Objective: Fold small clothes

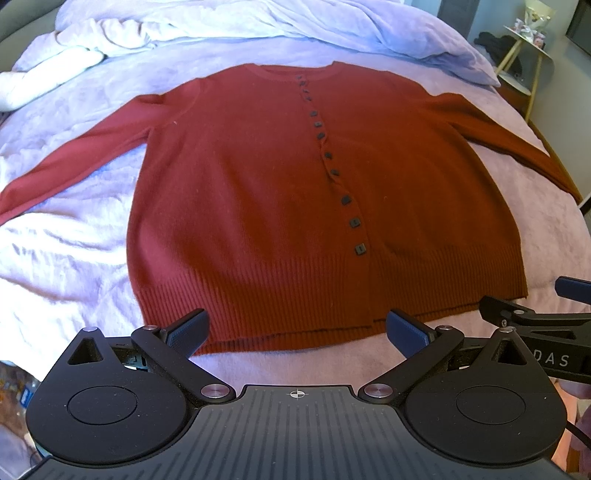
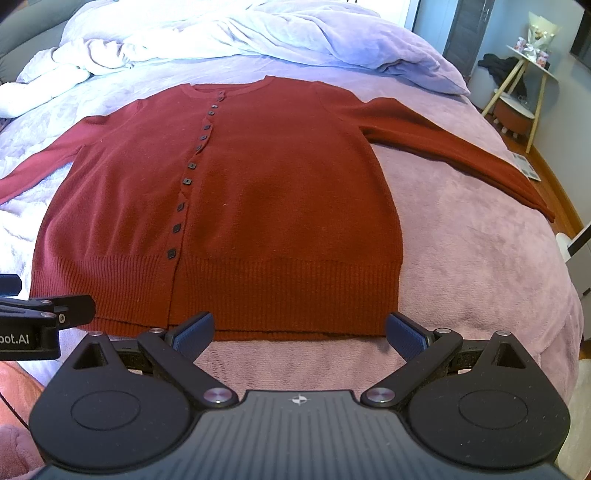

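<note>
Red cardigan lies flat on the bed, buttoned, sleeves spread to both sides, ribbed hem nearest the cameras. Left gripper wide open, empty, poised just at the hem. Right gripper likewise wide open, empty, beside it at the hem

A home bedroom: a bed spread with a pinkish-lilac plush blanket, a rumpled duvet heaped at its far end, and a small wooden-legged side table (trinkets on top) on the wooden floor.
</note>
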The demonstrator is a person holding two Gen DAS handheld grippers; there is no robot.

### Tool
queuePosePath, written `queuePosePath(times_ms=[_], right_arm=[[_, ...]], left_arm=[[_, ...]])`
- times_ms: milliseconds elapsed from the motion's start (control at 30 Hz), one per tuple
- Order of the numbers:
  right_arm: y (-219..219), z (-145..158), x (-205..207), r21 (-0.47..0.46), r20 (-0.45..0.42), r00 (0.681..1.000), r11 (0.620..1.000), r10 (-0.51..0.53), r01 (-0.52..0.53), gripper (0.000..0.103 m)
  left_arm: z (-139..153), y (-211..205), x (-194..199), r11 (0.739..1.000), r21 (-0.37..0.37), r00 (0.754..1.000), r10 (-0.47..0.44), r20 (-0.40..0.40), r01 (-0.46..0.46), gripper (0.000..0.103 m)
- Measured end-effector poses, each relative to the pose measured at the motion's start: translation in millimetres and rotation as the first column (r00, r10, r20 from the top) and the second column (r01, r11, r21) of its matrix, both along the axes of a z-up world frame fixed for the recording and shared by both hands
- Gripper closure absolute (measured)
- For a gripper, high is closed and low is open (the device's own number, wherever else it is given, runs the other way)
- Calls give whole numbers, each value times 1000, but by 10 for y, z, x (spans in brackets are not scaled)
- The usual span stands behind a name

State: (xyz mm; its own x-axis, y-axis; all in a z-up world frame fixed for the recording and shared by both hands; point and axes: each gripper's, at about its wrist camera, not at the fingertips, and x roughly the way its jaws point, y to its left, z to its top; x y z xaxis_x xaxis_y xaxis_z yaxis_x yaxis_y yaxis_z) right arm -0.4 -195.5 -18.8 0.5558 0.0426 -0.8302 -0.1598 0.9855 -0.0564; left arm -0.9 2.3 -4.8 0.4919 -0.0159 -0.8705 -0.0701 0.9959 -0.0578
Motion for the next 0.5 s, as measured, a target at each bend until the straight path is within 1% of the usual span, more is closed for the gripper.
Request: queuePosePath(times_ms=[500], right_arm=[[-32,3,1,3,1,1000,1000,-5,5,4]], left_arm=[[-19,12,-9,1000,-1,1000,1,-4,-1,0]])
